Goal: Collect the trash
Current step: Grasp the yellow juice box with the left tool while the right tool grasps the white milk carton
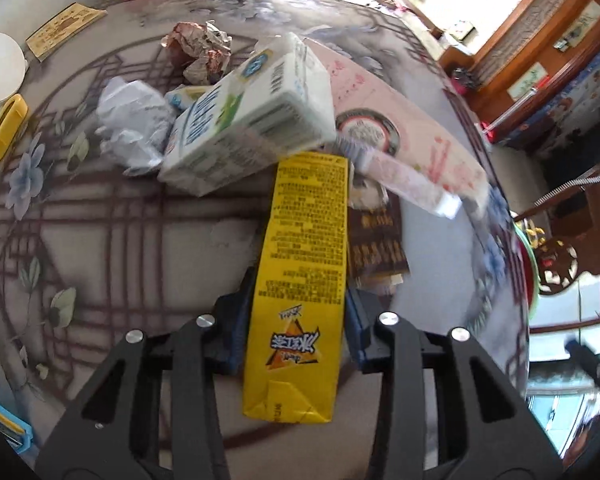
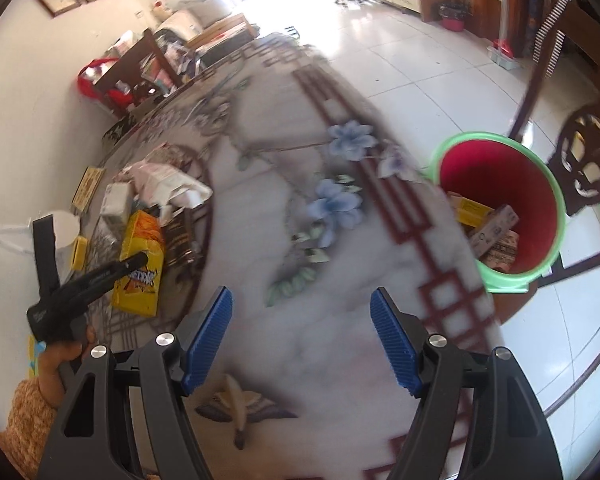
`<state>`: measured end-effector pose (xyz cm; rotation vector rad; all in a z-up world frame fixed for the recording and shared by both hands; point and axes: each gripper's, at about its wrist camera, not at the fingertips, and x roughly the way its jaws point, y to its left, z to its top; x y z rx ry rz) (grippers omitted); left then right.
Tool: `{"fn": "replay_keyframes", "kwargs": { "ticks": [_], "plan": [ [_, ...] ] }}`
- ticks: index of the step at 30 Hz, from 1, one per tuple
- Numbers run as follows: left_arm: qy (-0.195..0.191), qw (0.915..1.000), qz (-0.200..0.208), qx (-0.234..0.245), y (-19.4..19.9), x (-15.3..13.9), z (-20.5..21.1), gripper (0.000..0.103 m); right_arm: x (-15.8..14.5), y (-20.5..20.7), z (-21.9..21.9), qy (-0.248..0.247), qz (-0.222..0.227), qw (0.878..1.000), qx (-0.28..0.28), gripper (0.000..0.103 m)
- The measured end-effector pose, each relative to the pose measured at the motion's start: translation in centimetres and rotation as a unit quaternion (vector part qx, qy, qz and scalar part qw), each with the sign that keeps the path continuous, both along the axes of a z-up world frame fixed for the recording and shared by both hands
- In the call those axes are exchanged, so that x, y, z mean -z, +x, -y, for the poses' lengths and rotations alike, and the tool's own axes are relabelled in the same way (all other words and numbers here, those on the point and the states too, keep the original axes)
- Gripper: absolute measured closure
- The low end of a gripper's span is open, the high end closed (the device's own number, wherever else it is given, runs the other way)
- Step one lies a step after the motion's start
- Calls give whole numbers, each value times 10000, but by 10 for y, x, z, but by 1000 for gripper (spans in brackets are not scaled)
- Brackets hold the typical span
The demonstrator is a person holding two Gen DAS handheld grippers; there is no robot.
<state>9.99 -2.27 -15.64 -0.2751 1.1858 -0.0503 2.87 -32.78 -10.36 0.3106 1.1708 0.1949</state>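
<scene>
My left gripper (image 1: 296, 320) has its blue pads (image 1: 236, 320) pressed against both sides of a yellow drink carton (image 1: 304, 248), pinching it near its lower half; the carton lies lengthwise on the flowered table (image 1: 100, 240), its far end touching the rest of the trash pile. In that pile I see a white milk carton (image 1: 248, 120) tilted up on one edge, a crumpled white paper (image 1: 132, 128) just beside it on the left, a crumpled printed wrapper (image 1: 200, 48) farther back, a pink flat box (image 1: 400, 120) on the right and a brown packet (image 1: 376, 244) touching the yellow carton's right side.

My right gripper (image 2: 302, 340) hangs over a bare stretch of the table with its fingers (image 2: 208, 336) spread wide — nothing between them. Past the table's edge on the right stands a red bin with a green rim (image 2: 500, 184), already holding some cartons and wrappers. From this side I can see the person's hand (image 2: 60, 356) in an orange knitted sleeve (image 2: 24, 420) gripping the left tool.
</scene>
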Motion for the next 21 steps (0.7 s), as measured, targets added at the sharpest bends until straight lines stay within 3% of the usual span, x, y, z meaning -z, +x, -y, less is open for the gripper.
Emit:
{"fn": "replay_keyframes", "kwargs": {
  "ticks": [9,12,14,17,21],
  "plan": [
    [-43,9999,-109,-126,-66,-4,-38,66,-9,47,-99,-120,234,9938,-1084,33],
    [-34,9997,-120,-226,-73,-3,-55,66,-16,64,-140,-297,370,9867,-1557,33],
    [-80,9994,-136,-313,-75,1,-65,66,-20,77,-176,-624,442,9754,-2070,30],
    [-189,9987,-204,-435,-72,8,-73,66,-24,90,-234,-1378,703,9426,-2961,24],
    [-422,9973,-273,-535,-73,16,-80,66,-8,97,-290,-2442,870,8785,-4013,22]
  ]
}}
